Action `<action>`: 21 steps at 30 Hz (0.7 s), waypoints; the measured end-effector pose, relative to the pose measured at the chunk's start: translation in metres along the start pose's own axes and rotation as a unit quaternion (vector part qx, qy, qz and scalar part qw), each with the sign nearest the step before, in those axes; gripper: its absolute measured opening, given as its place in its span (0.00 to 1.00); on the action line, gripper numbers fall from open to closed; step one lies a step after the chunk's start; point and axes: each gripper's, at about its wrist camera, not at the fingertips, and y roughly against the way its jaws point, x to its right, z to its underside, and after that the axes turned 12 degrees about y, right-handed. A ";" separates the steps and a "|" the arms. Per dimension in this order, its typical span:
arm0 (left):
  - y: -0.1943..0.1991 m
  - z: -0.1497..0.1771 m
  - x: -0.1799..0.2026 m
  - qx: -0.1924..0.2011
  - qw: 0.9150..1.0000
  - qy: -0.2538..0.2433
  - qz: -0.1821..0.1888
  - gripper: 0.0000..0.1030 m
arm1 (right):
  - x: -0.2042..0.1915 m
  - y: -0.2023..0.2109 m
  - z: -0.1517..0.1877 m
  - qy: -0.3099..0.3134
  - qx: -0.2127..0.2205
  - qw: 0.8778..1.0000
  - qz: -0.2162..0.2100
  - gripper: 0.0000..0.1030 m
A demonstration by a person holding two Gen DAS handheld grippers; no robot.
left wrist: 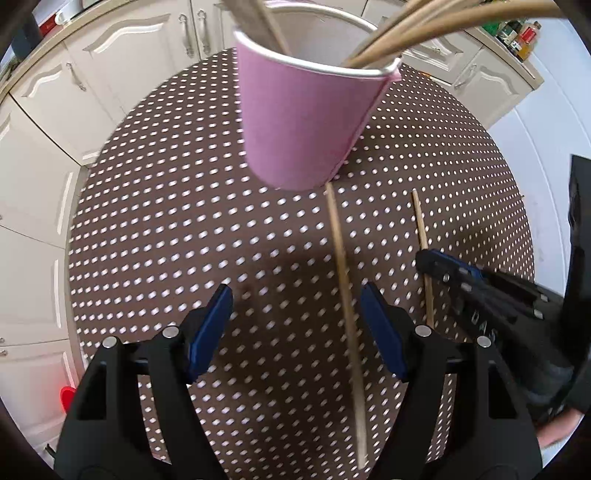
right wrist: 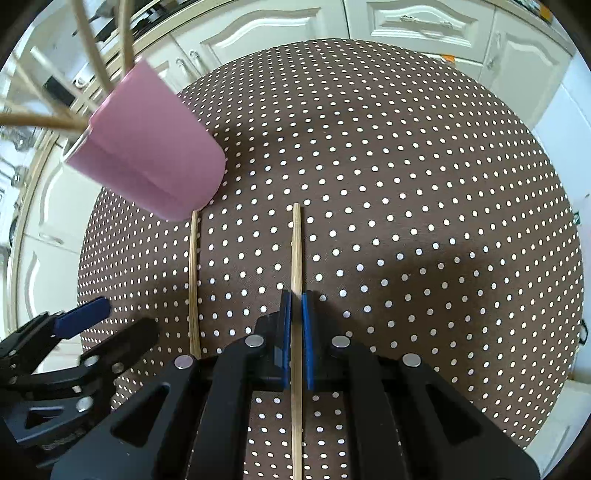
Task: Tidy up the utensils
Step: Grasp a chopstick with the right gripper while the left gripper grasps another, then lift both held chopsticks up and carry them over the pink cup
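Pink cup (left wrist: 306,122) holds several wooden sticks (left wrist: 391,40).

You have two wooden chopsticks lying on the tablecloth: one (right wrist: 194,280) nearer the cup and one (right wrist: 296,251) further from it. You have one pink paper cup (left wrist: 306,122), and it holds several more sticks (left wrist: 402,33); their exact number cannot be told, since they overlap and blur. You are working with two grippers, a left gripper (left wrist: 295,325) and a right gripper (right wrist: 296,339).
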 end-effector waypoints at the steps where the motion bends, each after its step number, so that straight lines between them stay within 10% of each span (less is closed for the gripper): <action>1: -0.005 -0.004 0.004 -0.006 1.000 0.004 -0.001 0.69 | 0.002 0.001 -0.001 -0.003 0.001 1.000 -0.001 0.05; 8: -0.037 -0.025 0.022 -0.032 0.999 0.035 -0.011 0.58 | 0.014 0.016 -0.005 -0.015 0.004 1.000 -0.002 0.05; 13: -0.040 -0.034 0.027 -0.032 0.999 0.030 0.004 0.07 | 0.008 0.028 0.002 -0.023 0.006 1.000 -0.004 0.05; 21: -0.023 -0.027 -0.008 -0.038 0.999 0.034 0.010 0.06 | 0.011 0.043 0.006 -0.032 0.030 0.999 -0.016 0.05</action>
